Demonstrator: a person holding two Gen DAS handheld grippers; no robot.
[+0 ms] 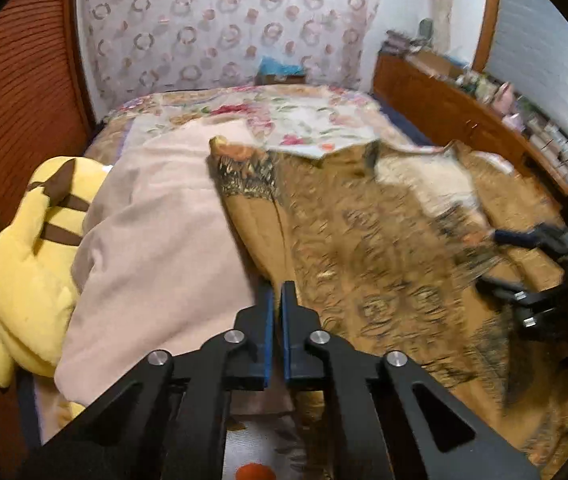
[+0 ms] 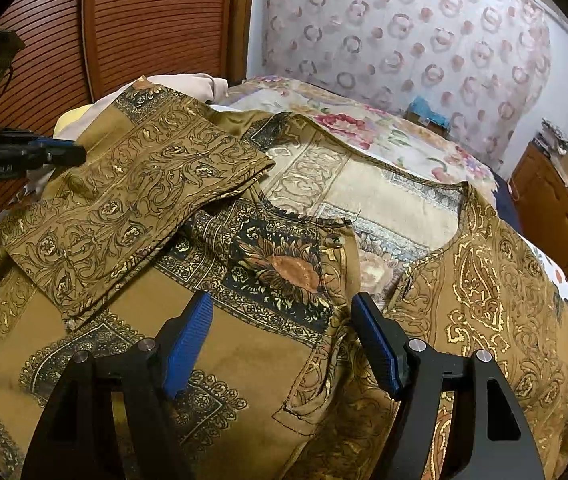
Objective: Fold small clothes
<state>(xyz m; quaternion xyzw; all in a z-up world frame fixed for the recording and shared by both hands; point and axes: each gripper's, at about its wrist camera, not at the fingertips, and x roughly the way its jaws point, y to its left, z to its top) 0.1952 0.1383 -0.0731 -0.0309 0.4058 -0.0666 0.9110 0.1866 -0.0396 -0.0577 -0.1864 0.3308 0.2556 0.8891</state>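
Probably the thin, slippery patterned shirt [image 2: 364,240] on the bed [image 2: 364,136] handles best by its hem; left gripper [image 1: 277,292] pressed together, right gripper [image 2: 284,312] spread.

The left gripper [image 1: 277,292], a black two-finger tool with blue ribbed pads, has its jaws drawn almost together, only a thin slit showing between the pads, and nothing can be seen pinched between them. From the right wrist camera it appears at the far left edge [image 2: 65,152], reaching in level from that side with its fingers pressed close. The right gripper [image 2: 281,308], of the same black frame and blue pads, stands with its jaws spread wide apart, both pads [image 2: 187,336] angled outward and holding nothing. In the left wrist view it shows blurred at the right edge [image 1: 524,264], fingers parted
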